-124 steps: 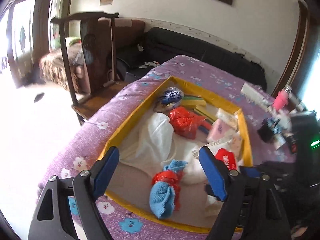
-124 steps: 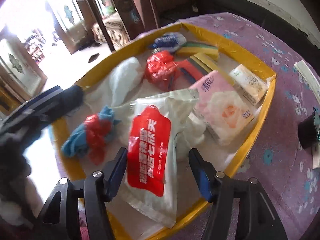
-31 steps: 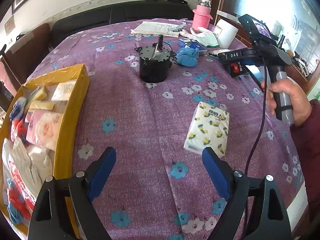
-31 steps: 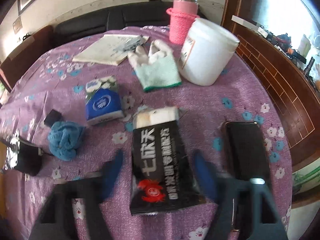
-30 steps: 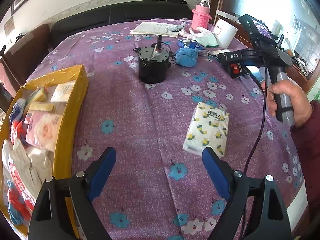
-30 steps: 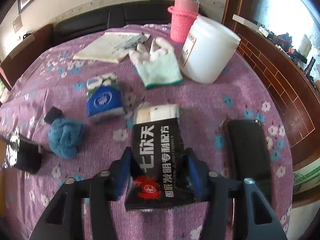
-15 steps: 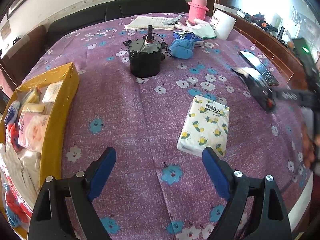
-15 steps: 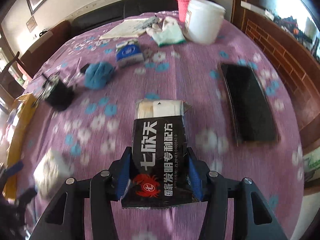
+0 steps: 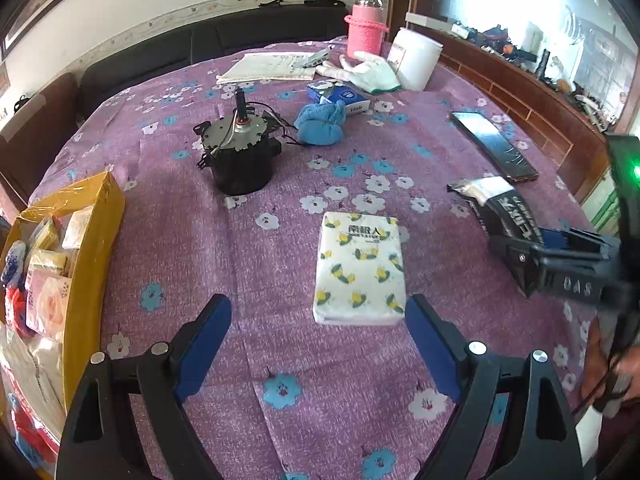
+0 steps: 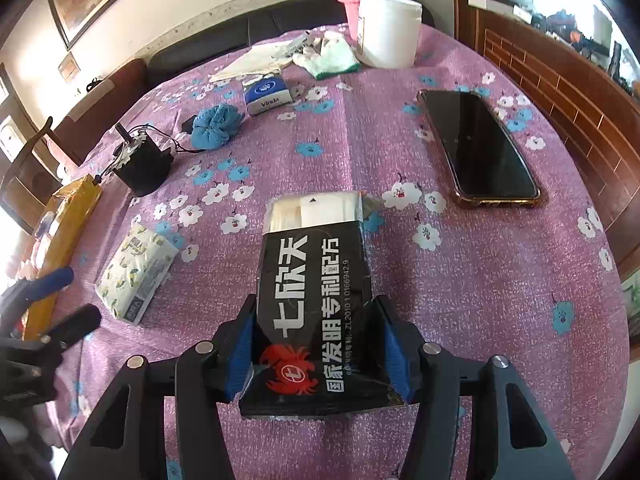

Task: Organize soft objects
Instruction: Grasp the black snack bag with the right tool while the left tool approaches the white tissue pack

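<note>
My right gripper (image 10: 318,344) is shut on a black packet (image 10: 316,296) with white lettering and a red crab, held above the purple flowered cloth; it also shows in the left wrist view (image 9: 504,208). My left gripper (image 9: 318,332) is open and empty, just in front of a white tissue pack with yellow lemons (image 9: 360,268), also in the right wrist view (image 10: 136,276). The yellow box (image 9: 86,232) with several soft items is at the left. A blue cloth ball (image 9: 320,124) and a blue tissue pack (image 9: 340,98) lie farther back.
A black motor with wires (image 9: 240,156) stands mid-table. A phone (image 10: 478,148) lies at the right. A white tub (image 10: 390,30), pink bottle (image 9: 366,32), glove (image 10: 328,54) and papers (image 9: 268,66) are at the back. The table edge drops off at the right.
My right gripper closed on the black packet, lifted it and carried it back and left across the table. My left gripper turned from the yellow box to the lemon tissue pack and moved closer.
</note>
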`<state>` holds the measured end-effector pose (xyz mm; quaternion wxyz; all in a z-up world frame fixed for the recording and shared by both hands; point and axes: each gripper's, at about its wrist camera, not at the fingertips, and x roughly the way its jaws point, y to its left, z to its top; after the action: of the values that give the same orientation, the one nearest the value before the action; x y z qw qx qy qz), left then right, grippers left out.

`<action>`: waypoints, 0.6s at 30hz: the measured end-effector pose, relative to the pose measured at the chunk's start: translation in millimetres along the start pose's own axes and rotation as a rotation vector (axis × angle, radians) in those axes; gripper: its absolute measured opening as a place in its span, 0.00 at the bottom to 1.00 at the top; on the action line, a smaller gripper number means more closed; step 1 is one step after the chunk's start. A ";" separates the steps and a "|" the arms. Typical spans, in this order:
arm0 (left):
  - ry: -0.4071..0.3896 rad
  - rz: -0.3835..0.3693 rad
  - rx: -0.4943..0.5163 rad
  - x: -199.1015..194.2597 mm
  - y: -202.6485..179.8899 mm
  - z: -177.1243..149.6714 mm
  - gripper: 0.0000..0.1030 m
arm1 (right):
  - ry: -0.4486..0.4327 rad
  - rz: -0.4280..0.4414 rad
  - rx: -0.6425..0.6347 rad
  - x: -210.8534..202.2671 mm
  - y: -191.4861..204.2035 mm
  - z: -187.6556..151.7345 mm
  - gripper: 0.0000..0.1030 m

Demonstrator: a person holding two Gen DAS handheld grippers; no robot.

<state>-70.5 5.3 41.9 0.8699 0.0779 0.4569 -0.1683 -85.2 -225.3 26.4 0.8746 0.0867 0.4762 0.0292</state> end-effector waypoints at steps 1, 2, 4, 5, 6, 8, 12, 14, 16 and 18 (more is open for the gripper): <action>0.005 0.008 0.010 4.7 -2.9 3.7 0.86 | -0.014 -0.009 -0.011 0.6 2.3 -1.5 0.62; 0.009 0.013 0.025 10.2 -6.4 6.3 0.87 | -0.021 -0.017 -0.020 1.1 4.4 -2.6 0.64; 0.025 0.033 0.043 22.4 -12.0 9.2 0.89 | -0.022 -0.028 -0.026 1.3 6.2 -2.9 0.64; 0.026 0.017 0.044 28.4 -14.9 11.3 0.91 | -0.024 -0.020 -0.019 0.9 4.6 -2.8 0.64; 0.033 0.010 0.046 33.1 -18.3 12.9 0.91 | -0.026 -0.009 -0.011 0.8 2.6 -2.8 0.64; 0.043 0.021 0.057 39.9 -24.3 12.8 0.91 | -0.034 0.019 0.011 -0.9 -2.4 -3.4 0.64; 0.043 -0.004 0.038 51.2 -26.6 6.6 0.97 | -0.043 0.046 0.033 -2.2 -6.0 -4.6 0.64; 0.042 -0.011 0.034 51.1 -26.2 6.1 0.97 | -0.044 0.051 0.036 -2.0 -6.1 -4.7 0.65; 0.046 -0.009 0.040 51.8 -27.6 5.4 1.00 | -0.044 0.051 0.036 -1.9 -6.1 -4.6 0.65; 0.046 -0.010 0.040 51.6 -27.5 5.1 1.00 | -0.045 0.049 0.035 -1.8 -6.7 -4.5 0.65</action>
<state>-49.5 -33.2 2.9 0.8567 0.0968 0.4737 -0.1797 -90.2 -231.6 24.3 0.8824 0.1143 0.4546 0.0401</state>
